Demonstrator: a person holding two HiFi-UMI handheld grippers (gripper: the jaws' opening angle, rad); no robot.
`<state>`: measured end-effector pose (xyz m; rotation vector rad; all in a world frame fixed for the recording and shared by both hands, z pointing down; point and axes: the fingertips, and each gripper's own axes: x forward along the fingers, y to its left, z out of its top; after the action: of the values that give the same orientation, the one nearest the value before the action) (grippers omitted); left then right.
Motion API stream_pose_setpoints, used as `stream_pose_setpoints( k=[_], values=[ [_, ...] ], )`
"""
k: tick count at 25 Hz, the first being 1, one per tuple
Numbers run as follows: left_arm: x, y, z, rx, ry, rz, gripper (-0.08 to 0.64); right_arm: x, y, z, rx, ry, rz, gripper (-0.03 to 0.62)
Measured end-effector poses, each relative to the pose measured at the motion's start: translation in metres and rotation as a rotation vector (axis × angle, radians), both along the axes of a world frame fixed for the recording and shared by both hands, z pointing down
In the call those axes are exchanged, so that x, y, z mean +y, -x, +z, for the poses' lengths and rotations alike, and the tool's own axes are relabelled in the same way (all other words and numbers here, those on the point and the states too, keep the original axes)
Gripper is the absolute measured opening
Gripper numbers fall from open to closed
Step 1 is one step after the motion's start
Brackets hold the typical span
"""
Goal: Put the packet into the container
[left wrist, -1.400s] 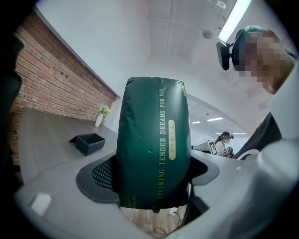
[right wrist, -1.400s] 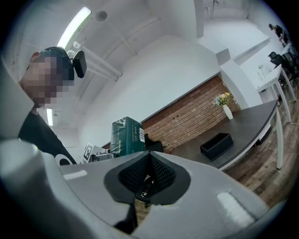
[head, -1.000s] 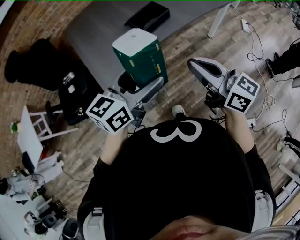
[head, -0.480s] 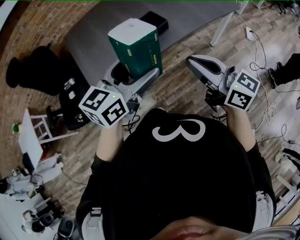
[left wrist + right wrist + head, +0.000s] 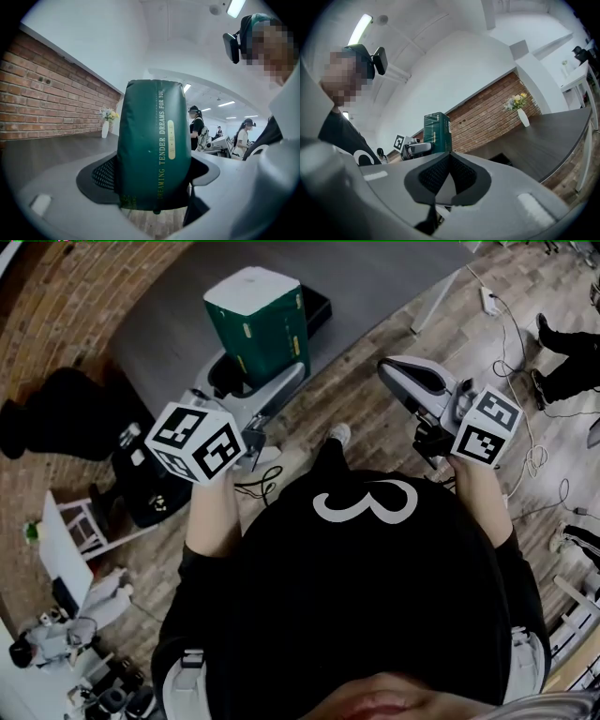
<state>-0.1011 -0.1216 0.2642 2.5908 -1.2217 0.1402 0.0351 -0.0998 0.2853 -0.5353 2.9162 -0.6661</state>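
Observation:
A dark green packet [image 5: 258,334] with a white top end stands upright in my left gripper [image 5: 255,381], which is shut on its lower part. In the left gripper view the packet [image 5: 152,150] fills the gap between the jaws of the left gripper [image 5: 154,192]. It hangs over the near edge of the grey table [image 5: 169,324]. The black container [image 5: 322,304] lies on the table just behind the packet, mostly hidden by it. My right gripper [image 5: 392,368] is held over the wooden floor to the right, shut with nothing in it [image 5: 449,176]. From there the packet [image 5: 437,133] and the container [image 5: 502,159] both show.
A brick wall [image 5: 56,296] runs behind the table, with a vase of flowers [image 5: 520,112] on the far end. A black bag [image 5: 56,418] and a white chair [image 5: 70,521] sit at the left. Cables [image 5: 530,427] and a person's legs [image 5: 567,362] are at the right.
My left gripper has carried the packet forward and leftward, nearer the table and the black container. The right gripper has held almost still.

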Motion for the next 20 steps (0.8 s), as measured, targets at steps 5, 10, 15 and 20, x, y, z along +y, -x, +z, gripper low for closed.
stream_pose_setpoints(
  k=[5,10,15,20],
  values=[
    [-0.049,0.017,0.013,-0.04,0.022,0.012,0.445,-0.038,0.006,0.011,0.014,0.046,0.025,0.002],
    [-0.097,0.039,0.033,-0.145,0.061,0.014,0.445,-0.073,0.028,0.022,0.016,0.085,0.023,0.003],
    [-0.129,0.049,0.066,-0.236,0.136,0.028,0.443,-0.097,0.033,0.033,0.008,0.132,0.043,0.003],
    [-0.142,0.053,0.103,-0.331,0.182,0.031,0.443,-0.104,0.033,0.049,-0.003,0.162,0.059,0.002]
  ],
)
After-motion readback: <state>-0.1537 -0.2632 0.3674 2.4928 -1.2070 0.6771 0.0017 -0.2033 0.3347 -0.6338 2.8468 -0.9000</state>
